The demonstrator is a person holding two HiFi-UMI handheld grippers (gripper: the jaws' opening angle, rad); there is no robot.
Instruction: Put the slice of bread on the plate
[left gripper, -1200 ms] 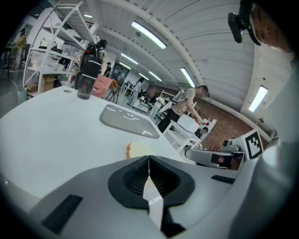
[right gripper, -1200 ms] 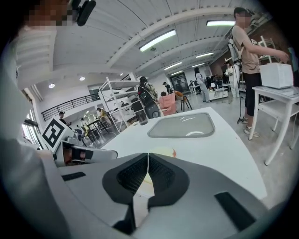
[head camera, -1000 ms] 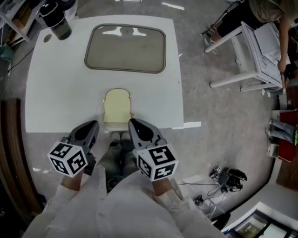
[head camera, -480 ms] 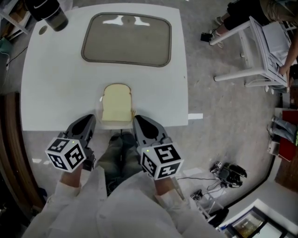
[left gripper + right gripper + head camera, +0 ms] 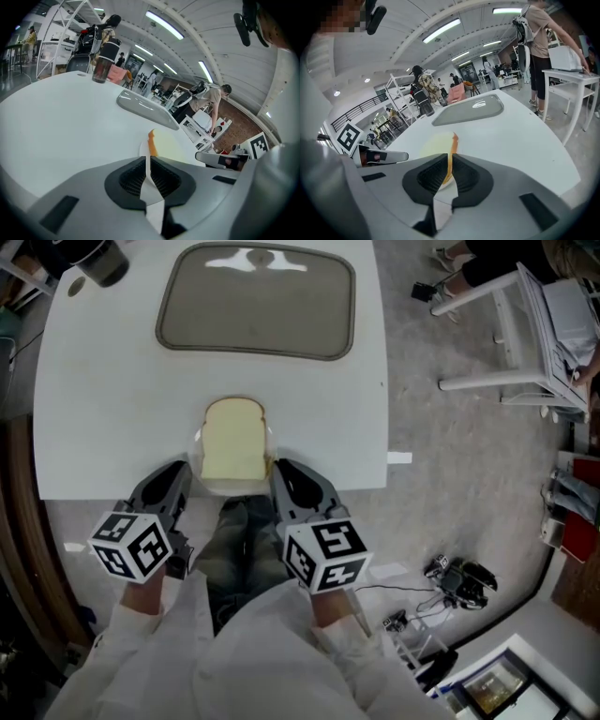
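Pale, brown-crusted slice of bread (image 5: pixel 233 439) lies on a small white plate (image 5: pixel 198 463) between both fingertips. The left gripper (image 5: pixel 146 161) pinches the plate's rim, the right gripper (image 5: pixel 449 164) the bread's crust.

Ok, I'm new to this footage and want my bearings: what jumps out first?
The slice of bread lies on a small white plate at the near edge of the white table. The left gripper and right gripper are each closed on the plate's rim, one on either side. Beyond it sits a large grey tray.
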